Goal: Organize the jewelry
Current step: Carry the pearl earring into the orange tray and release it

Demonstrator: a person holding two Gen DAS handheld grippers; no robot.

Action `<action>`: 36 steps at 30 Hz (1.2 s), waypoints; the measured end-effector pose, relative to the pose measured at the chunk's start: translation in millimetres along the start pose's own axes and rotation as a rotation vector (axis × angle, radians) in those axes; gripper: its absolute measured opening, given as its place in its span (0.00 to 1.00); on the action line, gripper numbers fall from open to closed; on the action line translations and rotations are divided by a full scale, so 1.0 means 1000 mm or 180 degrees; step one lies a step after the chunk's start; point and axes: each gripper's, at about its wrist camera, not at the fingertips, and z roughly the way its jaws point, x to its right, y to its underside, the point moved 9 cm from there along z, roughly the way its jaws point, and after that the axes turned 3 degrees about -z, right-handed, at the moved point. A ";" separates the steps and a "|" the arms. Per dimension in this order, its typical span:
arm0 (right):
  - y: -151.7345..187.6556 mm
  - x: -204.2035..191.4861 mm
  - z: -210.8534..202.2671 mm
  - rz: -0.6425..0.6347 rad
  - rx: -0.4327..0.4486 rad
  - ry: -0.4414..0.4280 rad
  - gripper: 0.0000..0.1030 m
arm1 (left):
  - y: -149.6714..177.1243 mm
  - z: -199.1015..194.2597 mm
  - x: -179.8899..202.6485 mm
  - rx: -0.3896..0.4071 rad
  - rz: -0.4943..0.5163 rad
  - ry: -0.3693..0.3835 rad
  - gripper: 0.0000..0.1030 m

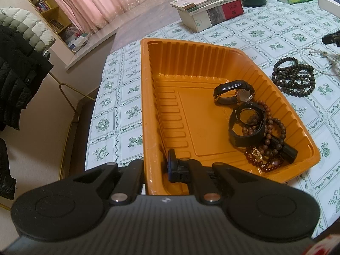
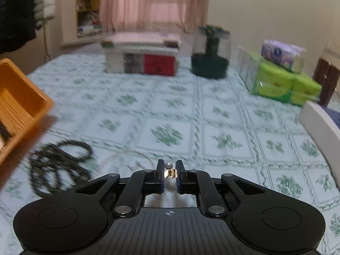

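My left gripper point(image 1: 156, 166) is shut on the near left wall of the orange tray point(image 1: 191, 51), with one finger inside and one outside. In the tray lie two black watches point(image 1: 233, 91), brown bead bracelets point(image 1: 274, 131) and a red bead bracelet with a gold charm point(image 1: 258, 155). On the tablecloth to the tray's right are a dark bead necklace point(image 1: 294, 76) point(image 2: 59, 165) and a thin pearl strand point(image 1: 314, 53). My right gripper point(image 2: 170, 169) is shut on a small gold piece with a pearl point(image 2: 170, 173), just above the cloth. The tray's corner point(image 2: 21, 97) is at that view's left.
A stack of books point(image 1: 210, 6) point(image 2: 142, 59) lies at the far side of the table. A dark pot point(image 2: 209, 63), green tissue packs point(image 2: 282, 85), a white box point(image 2: 323, 123) and a brown chair back point(image 2: 327, 78) are on the right. Coats point(image 1: 19, 68) hang left of the table.
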 end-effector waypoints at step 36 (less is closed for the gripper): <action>-0.025 -0.290 -0.061 -0.0689 -0.0045 -0.1956 0.10 | 0.001 0.000 -0.002 0.0064 -0.0017 0.0095 0.04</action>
